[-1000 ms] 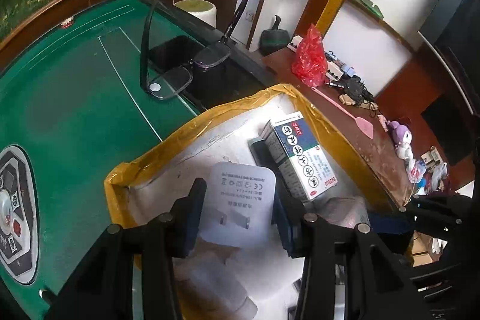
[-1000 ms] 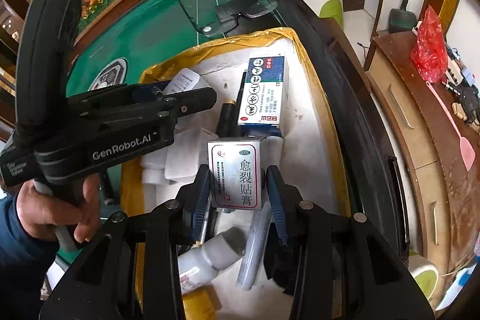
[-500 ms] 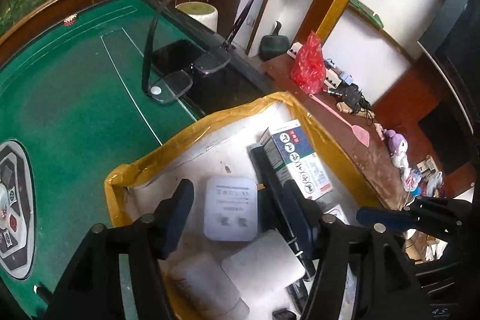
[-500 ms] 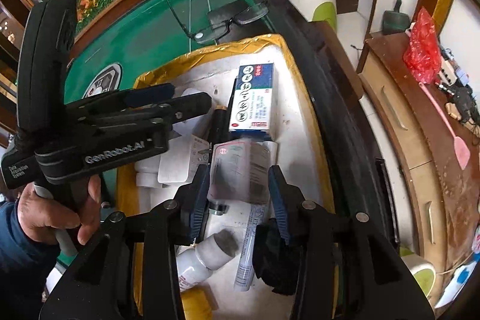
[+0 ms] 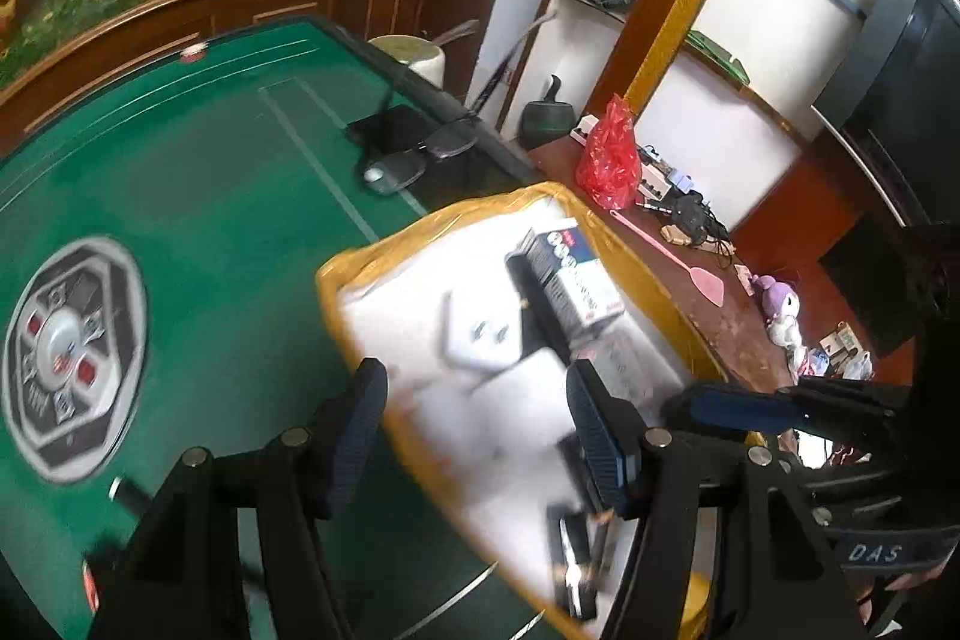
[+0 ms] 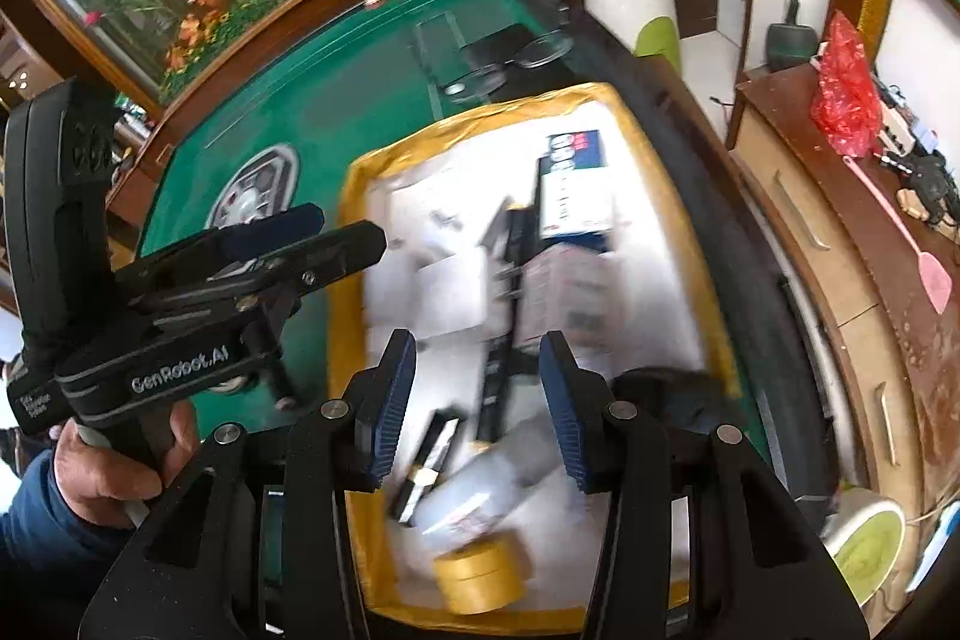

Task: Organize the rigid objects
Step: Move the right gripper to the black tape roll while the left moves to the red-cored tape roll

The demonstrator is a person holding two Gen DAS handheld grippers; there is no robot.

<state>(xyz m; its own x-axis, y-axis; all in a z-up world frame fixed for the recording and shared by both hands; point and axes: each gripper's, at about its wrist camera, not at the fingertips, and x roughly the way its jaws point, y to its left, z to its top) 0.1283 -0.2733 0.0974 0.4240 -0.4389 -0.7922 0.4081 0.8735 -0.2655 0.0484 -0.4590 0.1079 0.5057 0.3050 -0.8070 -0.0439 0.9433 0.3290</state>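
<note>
Both my tongs hang over the box [image 6: 360, 316], a white tray with yellow-taped walls on the green table [image 5: 198, 220]. The left gripper [image 5: 474, 430] has just been spreading its jaws and stands open with nothing between them; the right gripper [image 6: 474, 400] has also just eased apart and is empty too, its pads pressing on nothing.

The goods lie inside the box: the charger [image 5: 480, 334] at the far left, the carton [image 6: 573, 184] at the far right, the paste box [image 6: 564, 298] just near of it, a dark pen [image 6: 501, 316] down the middle, a bottle [image 6: 480, 484] and a tape roll [image 6: 480, 571] at the near end.

To do this well, I think I should lift clear of the walls before reaching again, so the fingers don't snag the tape or jostle what is already laid down, then keep my two tongs well apart.

Readable writing: "GenRobot.AI" on the left tongs' body, "DAS" on the right's. Carton print is too blurred.
</note>
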